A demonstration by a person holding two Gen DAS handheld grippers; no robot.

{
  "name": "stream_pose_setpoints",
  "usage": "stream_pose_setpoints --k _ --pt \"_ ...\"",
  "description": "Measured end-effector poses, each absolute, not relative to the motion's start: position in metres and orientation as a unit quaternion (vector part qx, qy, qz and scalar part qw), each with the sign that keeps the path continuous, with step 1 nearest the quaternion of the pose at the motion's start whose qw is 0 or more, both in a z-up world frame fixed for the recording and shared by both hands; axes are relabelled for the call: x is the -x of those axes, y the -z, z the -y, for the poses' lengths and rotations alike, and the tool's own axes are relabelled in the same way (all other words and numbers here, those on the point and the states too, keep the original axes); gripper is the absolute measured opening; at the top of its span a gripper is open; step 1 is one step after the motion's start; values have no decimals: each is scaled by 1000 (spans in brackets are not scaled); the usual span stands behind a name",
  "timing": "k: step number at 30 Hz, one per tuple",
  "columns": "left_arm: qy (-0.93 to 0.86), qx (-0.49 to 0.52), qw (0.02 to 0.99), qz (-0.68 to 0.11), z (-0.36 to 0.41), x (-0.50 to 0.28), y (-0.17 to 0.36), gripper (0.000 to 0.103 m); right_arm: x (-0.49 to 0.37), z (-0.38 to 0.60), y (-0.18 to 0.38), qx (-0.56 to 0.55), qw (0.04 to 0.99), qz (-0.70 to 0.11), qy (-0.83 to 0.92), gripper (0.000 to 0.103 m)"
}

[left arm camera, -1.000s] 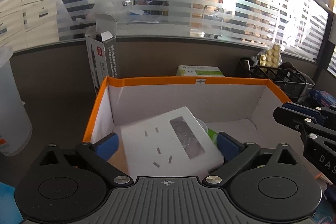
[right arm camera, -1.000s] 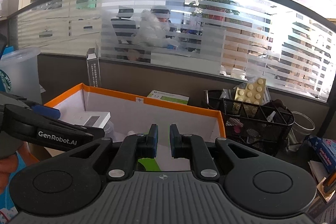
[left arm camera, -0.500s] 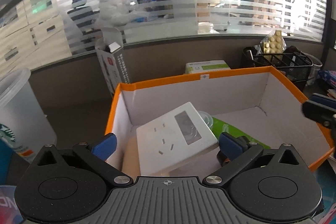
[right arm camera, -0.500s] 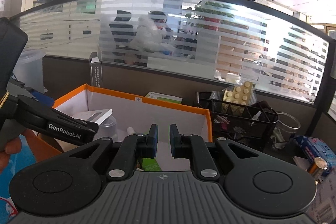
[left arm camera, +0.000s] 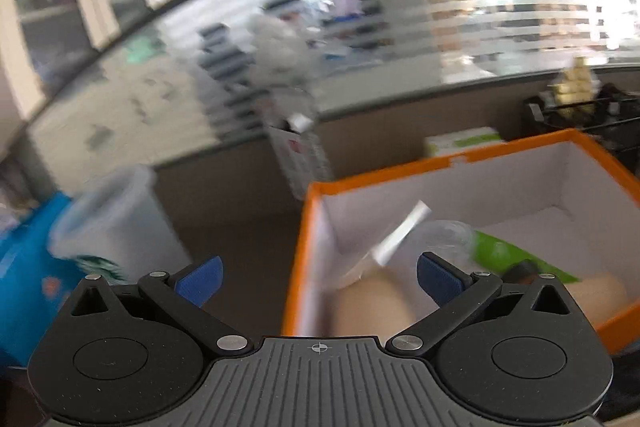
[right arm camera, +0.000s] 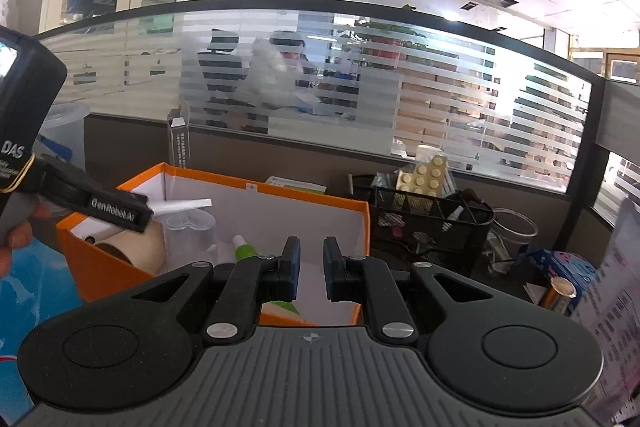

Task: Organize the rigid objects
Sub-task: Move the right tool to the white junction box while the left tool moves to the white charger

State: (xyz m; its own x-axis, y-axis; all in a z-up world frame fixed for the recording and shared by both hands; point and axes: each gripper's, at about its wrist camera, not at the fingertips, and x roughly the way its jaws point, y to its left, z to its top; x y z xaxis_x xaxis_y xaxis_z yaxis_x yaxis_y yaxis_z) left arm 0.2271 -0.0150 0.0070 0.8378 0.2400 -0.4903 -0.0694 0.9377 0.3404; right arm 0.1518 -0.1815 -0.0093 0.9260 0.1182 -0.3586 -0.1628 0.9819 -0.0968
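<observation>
- The orange box [right arm camera: 224, 183] is holding a white flat box [right arm camera: 182, 205], a clear cup [right arm camera: 192, 235], a green bottle [right arm camera: 245, 251] and a brown roll [right arm camera: 136, 251].
- The left gripper [left arm camera: 318, 277] is spread wide with nothing in it.
- The right gripper [right arm camera: 307, 267] is nearly closed, holding nothing.
- A black wire basket [right arm camera: 424, 223] is sitting beside the box.

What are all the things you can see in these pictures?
Box: one, orange rim, white inside, on desk.
White flat box: one, white, atop the things inside the box.
Clear cup: one, see-through, inside the box.
Green bottle: one, green, white cap, inside the box.
Tape roll: one, brown, box's left corner.
Wire basket: one, black, right of box.
Plastic cup: one, frosted, left of box.
Left gripper: open, empty.
Right gripper: nearly closed, empty.
</observation>
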Motion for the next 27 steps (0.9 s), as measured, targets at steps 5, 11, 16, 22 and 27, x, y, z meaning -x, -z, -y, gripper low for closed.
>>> stream_pose_setpoints --k 5,11,16,22,27 --pt "-75 -157 943 -282 12 -227 -6 103 -137 187 14 60 979 -181 -68 11" --pt "23 -109 954 -277 11 -191 -14 103 -120 194 27 56 976 -200 -72 11" --pt "98 -96 948 -289 2 -148 6 103 -94 198 53 36 966 -234 -102 26" --pt "109 -85 934 -329 -5 -128 39 103 -68 191 84 -14 955 -266 -129 90" --pt "96 -58 927 -358 -19 -125 62 103 -54 172 105 -53 948 -282 -140 103"
